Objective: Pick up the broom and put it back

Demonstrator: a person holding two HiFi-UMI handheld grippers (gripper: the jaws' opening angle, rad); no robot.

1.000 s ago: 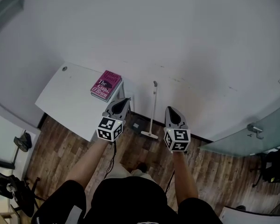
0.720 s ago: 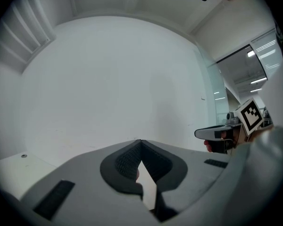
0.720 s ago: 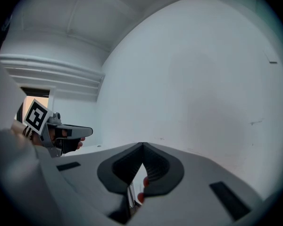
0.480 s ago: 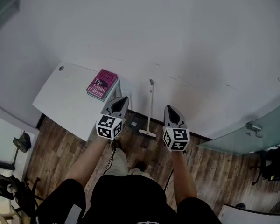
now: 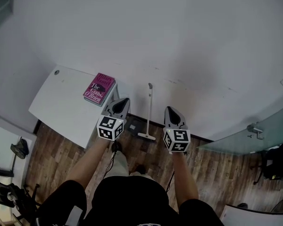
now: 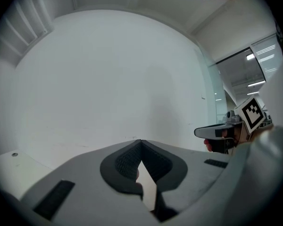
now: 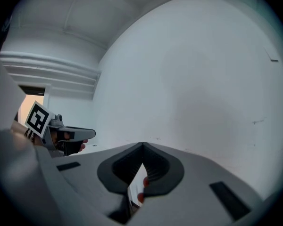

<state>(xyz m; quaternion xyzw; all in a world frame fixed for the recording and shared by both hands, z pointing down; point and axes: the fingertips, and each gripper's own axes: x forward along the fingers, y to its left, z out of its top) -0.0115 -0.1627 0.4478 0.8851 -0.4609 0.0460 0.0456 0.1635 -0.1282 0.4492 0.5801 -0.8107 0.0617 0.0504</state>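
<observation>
The broom stands upright against the white wall, its pale handle rising from a flat head on the wood floor. It shows only in the head view, between my two grippers. My left gripper is just left of the handle and apart from it, jaws shut with nothing in them. My right gripper is just right of the handle, also shut and empty. Each gripper view faces bare wall and shows the other gripper at its edge.
A white table with a pink book stands at the left against the wall. A dark box lies on the floor by the broom head. A glass door with a handle is at the right.
Both grippers have edged forward toward the wall, still side by side and shut. The broom stays leaning in place.
</observation>
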